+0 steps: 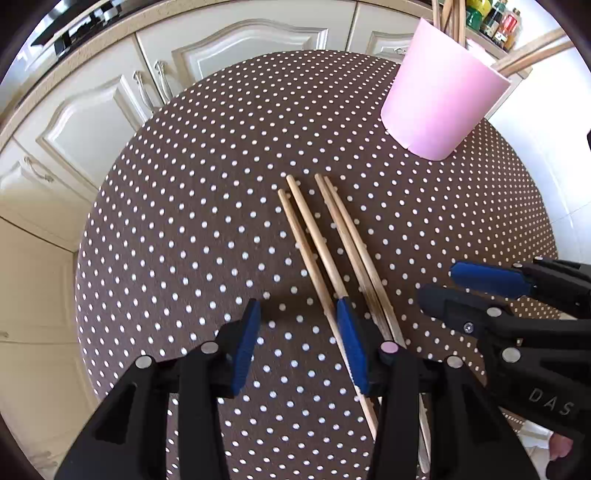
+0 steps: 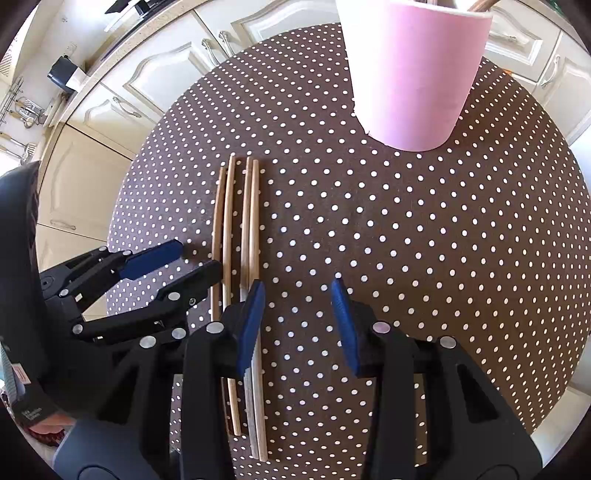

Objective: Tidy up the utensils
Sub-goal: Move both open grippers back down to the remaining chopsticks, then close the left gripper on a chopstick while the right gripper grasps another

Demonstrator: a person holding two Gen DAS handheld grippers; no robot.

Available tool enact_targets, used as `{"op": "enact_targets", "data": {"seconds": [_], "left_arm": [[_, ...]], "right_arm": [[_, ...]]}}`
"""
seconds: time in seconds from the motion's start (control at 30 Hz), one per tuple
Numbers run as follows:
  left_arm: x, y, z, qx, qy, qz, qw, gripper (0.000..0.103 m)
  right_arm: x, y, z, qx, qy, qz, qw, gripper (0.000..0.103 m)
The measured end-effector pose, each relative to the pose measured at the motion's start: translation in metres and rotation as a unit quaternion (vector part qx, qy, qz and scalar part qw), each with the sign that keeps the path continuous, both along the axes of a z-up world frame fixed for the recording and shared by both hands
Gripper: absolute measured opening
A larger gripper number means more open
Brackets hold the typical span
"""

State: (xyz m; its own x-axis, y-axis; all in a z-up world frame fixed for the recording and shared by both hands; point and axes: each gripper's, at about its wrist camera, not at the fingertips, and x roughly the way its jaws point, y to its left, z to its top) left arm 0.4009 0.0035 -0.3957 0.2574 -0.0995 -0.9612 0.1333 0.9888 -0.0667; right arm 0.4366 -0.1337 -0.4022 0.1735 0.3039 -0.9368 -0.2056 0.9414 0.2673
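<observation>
The left gripper (image 1: 297, 314) hangs close above the round table (image 1: 184, 240), which wears a brown cloth with white dots. Its jaws stand partly open, with only cloth between the blue pads. Its right pad (image 1: 351, 347) lies over the leftmost of the four wooden chopsticks (image 1: 325, 240); whether it touches the stick, I cannot tell. This gripper holds nothing.

The right gripper (image 2: 297, 291) is also low over the table, jaws partly open with bare cloth between them. Its left pad (image 2: 251, 325) sits over the rightmost chopstick, and I cannot tell whether it presses it. It too grips nothing. In the left wrist view the right gripper enters from the right edge of the table, just beside the sticks; in the right wrist view the left gripper (image 2: 192, 264) comes from the left edge, its black finger reaching the leftmost stick.

The chopsticks (image 2: 240, 221) lie flat near the middle of the table, side by side and almost parallel, in two close pairs. Their long axis runs from the near edge toward the far edge, with the thicker blunt ends pointing away.

Beyond them, near the far edge, stands a pink cup (image 2: 413, 74), upright, well apart from the lying sticks. More wooden sticks (image 1: 452, 18) stand inside it. Behind the table there are cream kitchen cabinets (image 1: 110, 110).
</observation>
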Motion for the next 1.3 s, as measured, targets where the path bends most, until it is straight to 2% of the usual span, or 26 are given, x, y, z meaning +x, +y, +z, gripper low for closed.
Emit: {"op": "enact_targets", "data": {"seconds": [0.03,0.13,0.2,0.23,0.37,0.53,0.83,0.93,0.97,1.1,1.13,1.3], "left_arm": [[0.002,-0.003,0.0,0.006,-0.002,-0.004,1.0,0.043],[0.001,-0.008,-0.001,0.032,-0.009,-0.021,0.9992,0.032],[0.002,-0.004,-0.001,0.028,-0.01,-0.019,0.9994,0.022],[0.003,0.0,0.0,0.028,-0.009,-0.017,0.9994,0.012],[0.007,0.017,0.0,-0.011,0.0,-0.001,0.9999,0.007],[0.008,0.029,-0.001,-0.032,0.001,0.009,0.9995,0.007],[0.002,0.04,-0.003,-0.051,0.002,0.027,0.9983,0.006],[0.002,0.045,-0.004,-0.06,0.003,0.032,0.9977,0.006],[0.002,0.046,-0.004,-0.063,0.004,0.033,0.9975,0.006],[0.003,0.046,-0.005,-0.068,0.008,0.035,0.9971,0.006],[0.004,0.046,-0.005,-0.069,0.011,0.035,0.997,0.006],[0.013,0.044,-0.006,-0.062,0.029,0.035,0.9971,0.007]], "right_arm": [[0.001,0.0,-0.001,-0.001,0.001,0.001,1.0,0.039],[0.006,0.001,-0.004,0.005,0.007,0.003,1.0,0.039],[0.011,0.006,-0.004,0.006,0.011,0.009,1.0,0.039],[0.013,0.01,-0.006,0.006,0.015,0.015,1.0,0.038],[0.019,0.026,-0.012,0.0,0.025,0.031,0.999,0.035],[0.025,0.046,-0.011,-0.041,0.014,0.053,0.998,0.028],[0.041,0.095,-0.017,-0.087,0.019,0.078,0.993,0.027],[0.036,0.096,-0.018,-0.085,0.026,0.078,0.993,0.025],[0.036,0.098,-0.019,-0.089,0.028,0.08,0.992,0.02],[0.03,0.088,-0.021,-0.101,0.033,0.09,0.99,0.014],[0.03,0.086,-0.021,-0.105,0.033,0.09,0.99,0.009],[0.033,0.092,-0.023,-0.119,0.039,0.101,0.987,0.006]]}}
